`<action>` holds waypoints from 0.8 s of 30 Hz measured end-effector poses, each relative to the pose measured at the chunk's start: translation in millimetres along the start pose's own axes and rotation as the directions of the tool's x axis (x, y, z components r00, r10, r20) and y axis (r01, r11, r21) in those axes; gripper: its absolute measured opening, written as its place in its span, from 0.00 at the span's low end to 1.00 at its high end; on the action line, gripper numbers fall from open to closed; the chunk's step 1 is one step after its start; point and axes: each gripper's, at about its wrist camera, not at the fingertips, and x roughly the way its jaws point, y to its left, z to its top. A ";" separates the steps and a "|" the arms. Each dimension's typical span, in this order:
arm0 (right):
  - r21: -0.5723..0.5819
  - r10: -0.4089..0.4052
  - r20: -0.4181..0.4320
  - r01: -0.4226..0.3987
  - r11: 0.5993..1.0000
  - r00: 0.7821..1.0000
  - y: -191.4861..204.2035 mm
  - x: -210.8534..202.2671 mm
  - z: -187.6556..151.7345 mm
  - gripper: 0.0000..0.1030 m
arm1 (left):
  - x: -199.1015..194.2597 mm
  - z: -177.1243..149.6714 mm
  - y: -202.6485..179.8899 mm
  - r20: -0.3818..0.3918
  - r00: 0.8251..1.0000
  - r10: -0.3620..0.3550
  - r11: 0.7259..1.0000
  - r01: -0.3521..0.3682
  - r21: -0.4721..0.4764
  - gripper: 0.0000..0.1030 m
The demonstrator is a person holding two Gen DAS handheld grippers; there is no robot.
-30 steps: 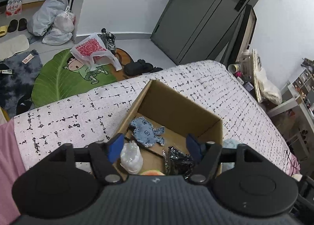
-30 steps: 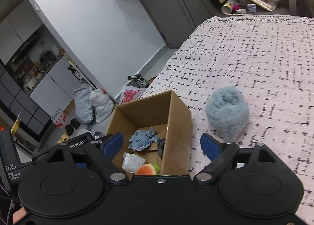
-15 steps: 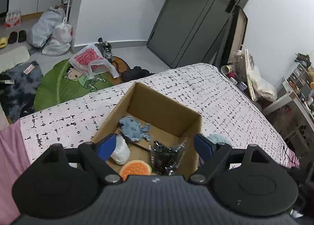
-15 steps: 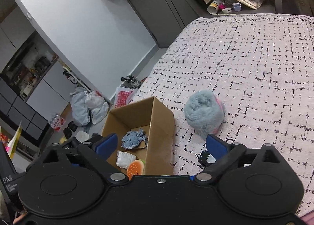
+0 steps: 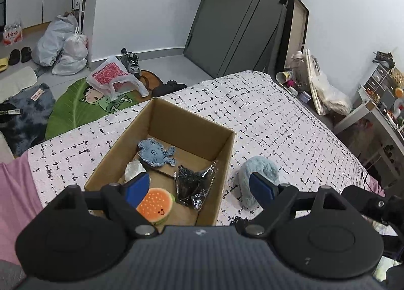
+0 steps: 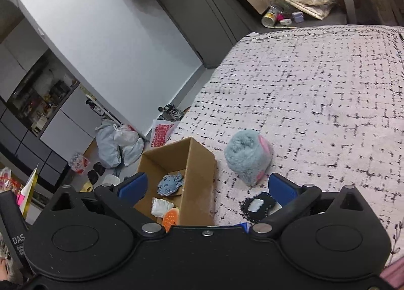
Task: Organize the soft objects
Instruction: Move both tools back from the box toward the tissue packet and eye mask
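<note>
Brown box (image 5: 202, 138), blue-pink plush (image 6: 248, 156), orange burger toy (image 5: 156, 205)

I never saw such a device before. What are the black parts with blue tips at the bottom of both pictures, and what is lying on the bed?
They are two hand-held grippers, each carrying a camera that looks along its blue fingers. One picture comes from the left gripper, the other from the right gripper. Both are open and hold nothing. On the patterned bed stands a cardboard box with a blue plush fish, a burger toy, a white bundle and a shiny dark bag. Beside the box lie a fluffy blue toy and a small black-edged item.
</note>
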 end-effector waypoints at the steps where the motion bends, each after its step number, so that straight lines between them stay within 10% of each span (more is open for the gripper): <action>1: 0.006 0.001 -0.006 -0.001 1.000 1.000 -2.5 -1.4 0.6 1.00 | -1.7 -0.8 -2.0 -0.002 1.000 0.003 1.000 -0.003 0.007 0.83; 24: 0.071 0.076 -0.054 -0.072 0.995 0.996 -51.6 -36.8 -8.6 1.00 | -22.8 -25.6 -50.1 -0.076 0.994 0.077 0.992 -0.069 0.102 0.83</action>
